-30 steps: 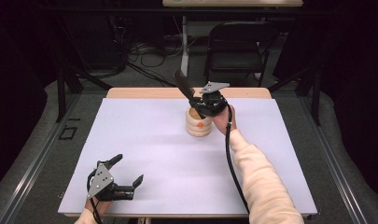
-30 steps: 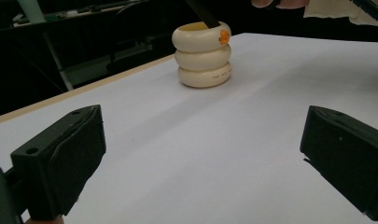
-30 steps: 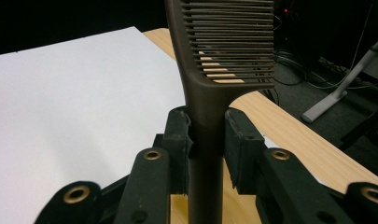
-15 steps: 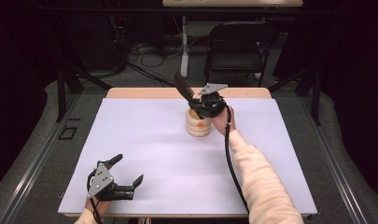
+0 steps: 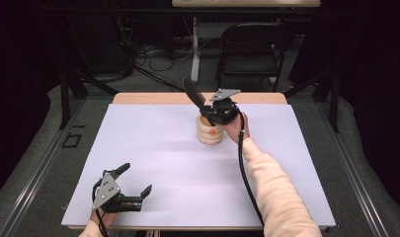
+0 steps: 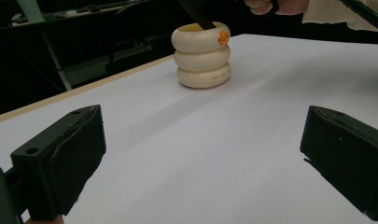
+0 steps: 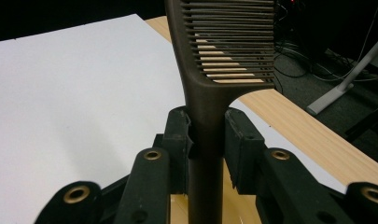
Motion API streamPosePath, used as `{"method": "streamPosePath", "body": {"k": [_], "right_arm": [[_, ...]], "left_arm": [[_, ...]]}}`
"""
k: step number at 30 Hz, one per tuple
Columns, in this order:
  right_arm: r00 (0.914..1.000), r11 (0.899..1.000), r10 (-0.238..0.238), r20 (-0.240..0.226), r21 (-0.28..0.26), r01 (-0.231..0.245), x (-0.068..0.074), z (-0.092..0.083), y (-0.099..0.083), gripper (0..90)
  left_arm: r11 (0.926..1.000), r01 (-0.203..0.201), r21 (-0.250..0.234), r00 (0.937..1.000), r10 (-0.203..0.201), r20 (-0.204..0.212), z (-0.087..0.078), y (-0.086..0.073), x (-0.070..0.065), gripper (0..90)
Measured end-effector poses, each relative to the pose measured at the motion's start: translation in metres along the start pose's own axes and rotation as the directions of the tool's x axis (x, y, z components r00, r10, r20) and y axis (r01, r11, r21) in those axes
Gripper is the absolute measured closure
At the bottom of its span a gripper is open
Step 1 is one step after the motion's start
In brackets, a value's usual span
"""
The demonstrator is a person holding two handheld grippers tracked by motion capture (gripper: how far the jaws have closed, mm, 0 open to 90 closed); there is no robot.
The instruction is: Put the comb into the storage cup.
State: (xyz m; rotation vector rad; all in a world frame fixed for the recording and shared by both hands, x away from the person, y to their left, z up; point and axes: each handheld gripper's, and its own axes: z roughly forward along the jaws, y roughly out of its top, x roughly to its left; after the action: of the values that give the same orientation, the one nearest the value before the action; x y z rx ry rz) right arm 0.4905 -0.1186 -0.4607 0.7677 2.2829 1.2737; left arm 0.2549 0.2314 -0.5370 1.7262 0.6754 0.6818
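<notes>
Right gripper view: comb (image 7: 214, 88) is clamped by its handle in right gripper (image 7: 207, 135), handle end lowered into ringed cream holder (image 5: 210, 131), apparently for storing upright. Left gripper (image 5: 133, 185) is held agape, idle, near table (image 5: 153, 148) front edge.

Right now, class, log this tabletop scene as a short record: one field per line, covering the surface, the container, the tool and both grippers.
Surface: white table top with a pale wooden far edge
Container: cream holder shaped like three stacked rings, upright, far centre, small orange mark near its rim
Tool: dark brown plastic comb, handle pointing down into the holder, teeth end up
Right gripper: shut on the comb handle, above the holder
Left gripper: open, holding nothing, near front-left edge
</notes>
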Motion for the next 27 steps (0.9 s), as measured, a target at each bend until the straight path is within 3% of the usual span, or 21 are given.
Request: {"method": "streamPosePath", "body": {"k": [27], "right_arm": [[0.9999, 1.0, 0.01, -0.004, 0.002, -0.01, -0.0015, 0.006, -0.0054, 72.1]], "left_arm": [[1.0, 0.001, -0.002, 1.0, -0.001, -0.004, -0.0008, -0.0002, 0.0006, 0.3]]}}
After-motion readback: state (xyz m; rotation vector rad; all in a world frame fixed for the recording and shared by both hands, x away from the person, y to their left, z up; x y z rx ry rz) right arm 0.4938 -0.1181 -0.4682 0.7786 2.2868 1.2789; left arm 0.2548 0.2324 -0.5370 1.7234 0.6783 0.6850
